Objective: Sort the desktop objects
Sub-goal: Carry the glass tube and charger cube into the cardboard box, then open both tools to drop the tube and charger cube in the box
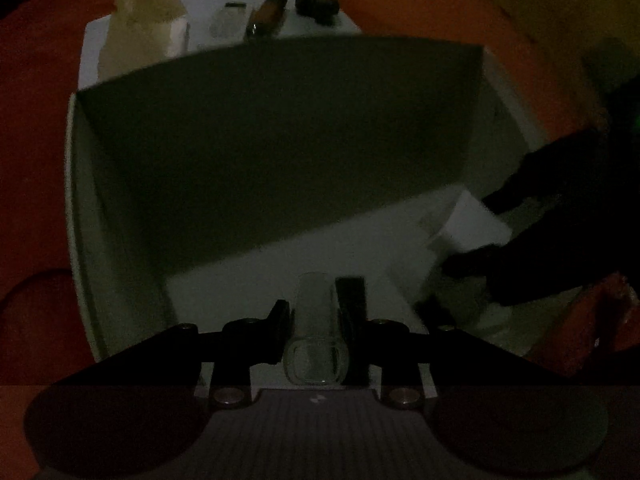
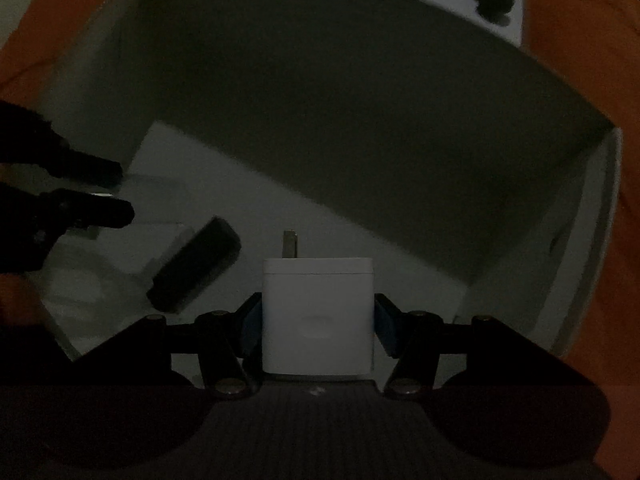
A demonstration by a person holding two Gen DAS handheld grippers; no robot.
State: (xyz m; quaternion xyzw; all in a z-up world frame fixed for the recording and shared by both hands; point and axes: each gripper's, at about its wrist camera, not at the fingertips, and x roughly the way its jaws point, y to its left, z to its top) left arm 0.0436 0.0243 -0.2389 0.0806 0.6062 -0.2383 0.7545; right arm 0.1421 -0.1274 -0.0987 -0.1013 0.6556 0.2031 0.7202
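While both tongs hang over the white box [image 1: 80, 208], the left tongs [image 1: 318, 308] pinch a clear glass vial [image 1: 316, 332] upright between their pads; the right tongs [image 2: 318, 320] clamp a white charger cube [image 2: 318, 320], prongs pointing ahead; left of the right tongs a black block [image 2: 196, 264] lies on the box floor; beyond the box's far wall a white tray [image 1: 96, 36] on the orange table [image 1: 32, 120] carries a pale wrapped lump [image 1: 140, 20], a brown case [image 1: 268, 14] and dark round bits [image 1: 318, 4].

Both wrist views look down (close) into one box [image 1: 280, 160].
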